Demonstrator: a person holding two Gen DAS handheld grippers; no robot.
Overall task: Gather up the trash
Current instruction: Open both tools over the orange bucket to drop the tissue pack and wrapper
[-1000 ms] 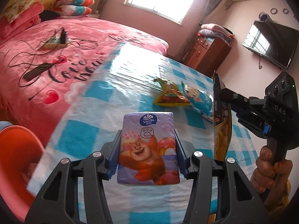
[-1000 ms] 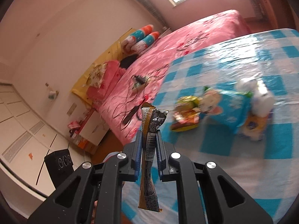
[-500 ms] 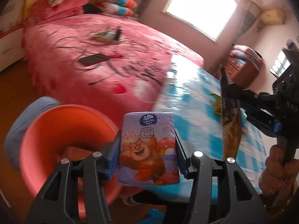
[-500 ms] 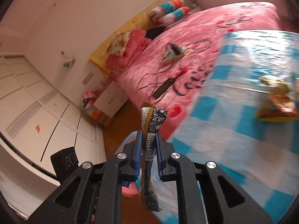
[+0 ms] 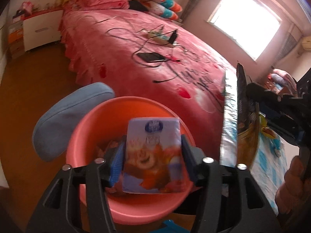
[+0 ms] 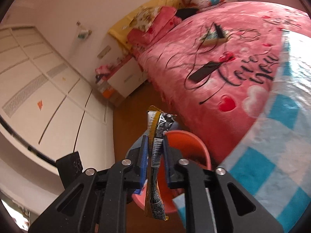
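Since a second ago we have swung both grippers off the desk and toward the floor; the desk (image 6: 276, 155) with its blue-check cloth now lies to the right of the right gripper, and the orange bin (image 5: 124, 128) sits directly below and ahead of the left gripper.

Left gripper (image 5: 152, 161): clenched on the tissue pack (image 5: 153, 155), held upright over the bin mouth, not yet dropped. Right gripper (image 6: 154, 163): clamped on the snack wrapper (image 6: 155, 165), which hangs edge-on between the pads; the bin (image 6: 186, 143) is just beyond and slightly right of its tips.

Progress, as we judge it: two items picked and carried to the bin, release pending for both. Something reddish already lies in the bin bottom. At least one more wrapper (image 5: 268, 130) appears on the desk past the right gripper, so more trips are probably left.

Limits: left view is motion-blurred, pack print unreadable. Bin contents are mostly hidden behind the pack and fingers. A blue padded shape (image 5: 64, 120) left of the bin is unidentified. Most of the desk is out of view.
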